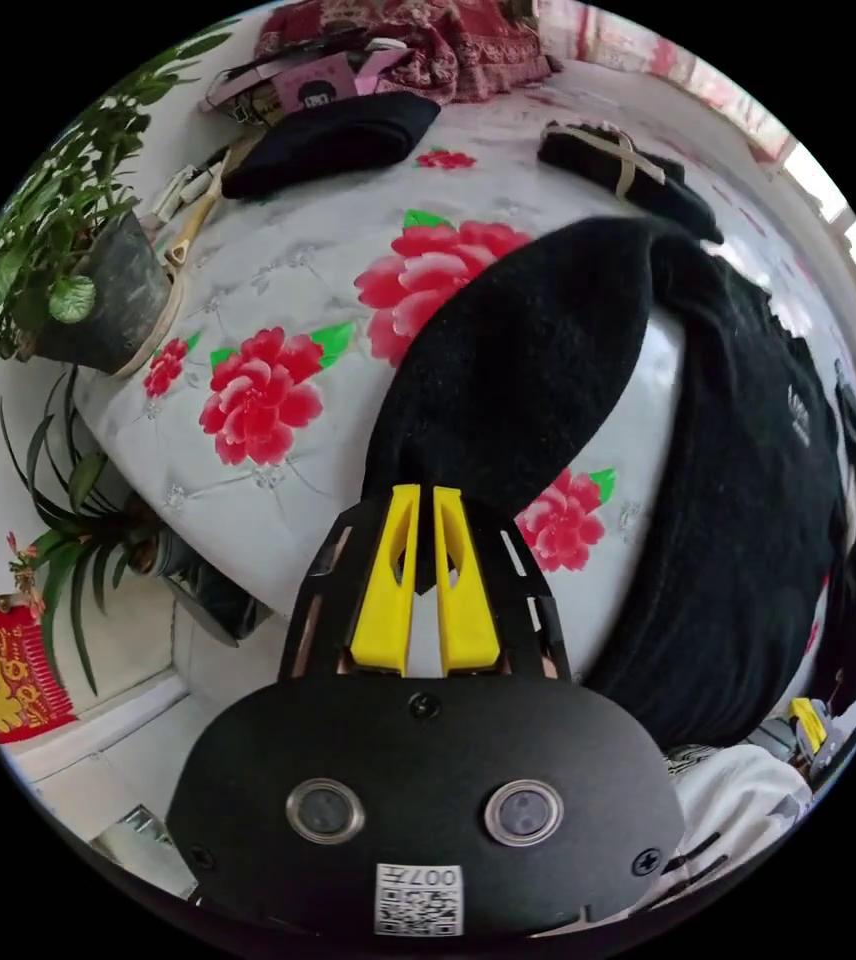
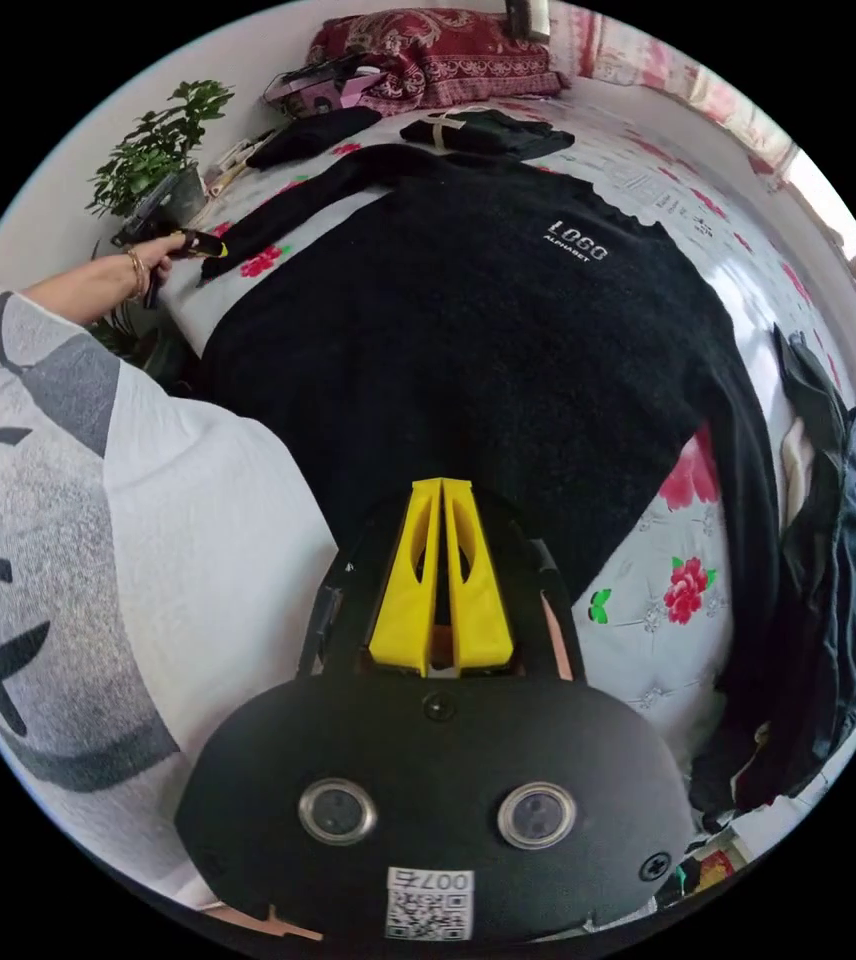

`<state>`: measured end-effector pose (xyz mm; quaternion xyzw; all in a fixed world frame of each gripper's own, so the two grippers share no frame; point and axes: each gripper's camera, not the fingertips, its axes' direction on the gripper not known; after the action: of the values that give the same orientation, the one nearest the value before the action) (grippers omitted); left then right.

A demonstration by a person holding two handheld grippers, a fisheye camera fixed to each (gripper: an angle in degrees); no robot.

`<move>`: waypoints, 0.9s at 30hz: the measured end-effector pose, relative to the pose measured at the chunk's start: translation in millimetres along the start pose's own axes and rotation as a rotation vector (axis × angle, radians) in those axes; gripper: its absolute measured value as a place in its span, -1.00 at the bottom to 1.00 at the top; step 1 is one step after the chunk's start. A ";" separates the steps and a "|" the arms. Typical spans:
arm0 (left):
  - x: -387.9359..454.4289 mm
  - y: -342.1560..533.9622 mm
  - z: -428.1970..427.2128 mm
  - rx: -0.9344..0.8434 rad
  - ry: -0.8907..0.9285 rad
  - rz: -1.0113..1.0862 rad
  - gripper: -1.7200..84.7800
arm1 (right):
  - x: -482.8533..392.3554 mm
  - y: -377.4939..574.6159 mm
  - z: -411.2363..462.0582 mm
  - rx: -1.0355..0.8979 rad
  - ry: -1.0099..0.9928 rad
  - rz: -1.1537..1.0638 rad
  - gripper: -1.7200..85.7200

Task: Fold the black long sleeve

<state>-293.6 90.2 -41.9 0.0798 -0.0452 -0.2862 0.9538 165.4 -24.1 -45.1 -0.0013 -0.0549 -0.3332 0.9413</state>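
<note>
Spreading across a white bedspread [image 2: 648, 600] printed with red flowers, the black long sleeve [image 2: 468, 300] lies front side up, its small chest lettering showing, with the hem toward the person in a white and grey top [image 2: 98, 520] who stands at the bed's edge. One sleeve [image 1: 518, 370] runs out toward the potted plant [image 1: 68, 270] at the bed's corner; the other sleeve [image 2: 758, 480] trails down the far side beside a heap of dark clothes [image 2: 848, 520]. Beyond the collar sit two folded dark garments [image 2: 488, 130] and a red patterned cushion [image 2: 428, 50].

The left gripper [image 1: 426, 500] has its yellow jaws drawn close with the cuff end of the near sleeve pinched between them. In the right gripper view that same tool [image 2: 193, 243] shows in the person's outstretched hand [image 2: 153, 262] at the sleeve's end. The right gripper [image 2: 443, 490] rests at the hem, jaws nearly together; whether cloth is caught between them cannot be told from here.

The step in hand looks like the first sleeve fold. The next move would call for carrying the cuff inward across the chest, laying the sleeve flat over the body without dragging the shoulder, while the hem stays put.
</note>
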 end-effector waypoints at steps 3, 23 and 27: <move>-19.8 -13.7 -66.6 0.255 0.100 0.027 -0.96 | 3.4 1.3 -2.9 -0.037 0.062 0.005 -0.97; 224.6 12.0 -217.2 0.671 0.815 1.013 -0.76 | 81.4 29.0 -28.0 0.142 0.007 0.434 -0.96; 257.2 40.1 -143.5 0.418 0.625 1.040 -0.69 | 120.4 58.5 -25.3 0.211 -0.080 0.647 -0.94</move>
<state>-39.0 -1.0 -165.5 0.3112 0.1473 0.2653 0.9006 297.6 -55.1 -55.7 0.0658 -0.1226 -0.0093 0.9902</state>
